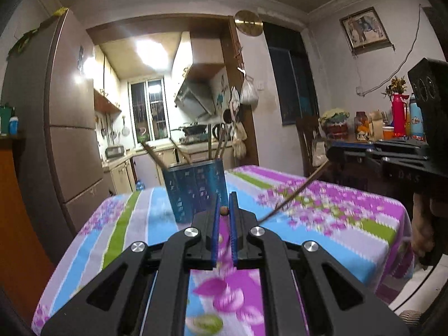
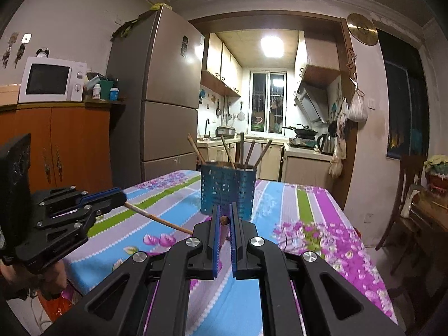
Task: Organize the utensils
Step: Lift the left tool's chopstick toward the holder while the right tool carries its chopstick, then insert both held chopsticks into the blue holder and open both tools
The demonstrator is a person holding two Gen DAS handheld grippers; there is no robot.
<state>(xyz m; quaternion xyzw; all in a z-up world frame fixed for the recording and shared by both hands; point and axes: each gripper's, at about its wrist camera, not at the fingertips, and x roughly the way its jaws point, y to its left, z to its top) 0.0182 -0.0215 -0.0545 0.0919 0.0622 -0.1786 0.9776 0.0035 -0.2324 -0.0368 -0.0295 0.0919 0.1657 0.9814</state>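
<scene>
Left wrist view: the left gripper [image 1: 224,210] has its blue pads closed on the end of a brown chopstick [image 1: 223,210], seen end-on between the tips. It hangs above the near part of the table [image 1: 350,238], which is covered by a striped flowered cloth. Just beyond stands the blue perforated utensil holder [image 1: 196,190], near the far edge, with several chopsticks leaning out of it. To the right, the right gripper [image 1: 330,158] is clamped on a second chopstick [image 1: 294,193], which slants down toward the table's middle; motion blur hides whether its low tip touches the cloth.

Right wrist view: the right gripper [image 2: 224,219] is closed on its chopstick's [image 2: 224,219] brown end. The utensil holder [image 2: 228,189] stands straight ahead, toward the far edge of the table [image 2: 322,224]. At left, over the table's left edge, the left gripper [image 2: 121,197] pinches its chopstick [image 2: 156,218], which runs rightward and slightly downward above the cloth.
</scene>
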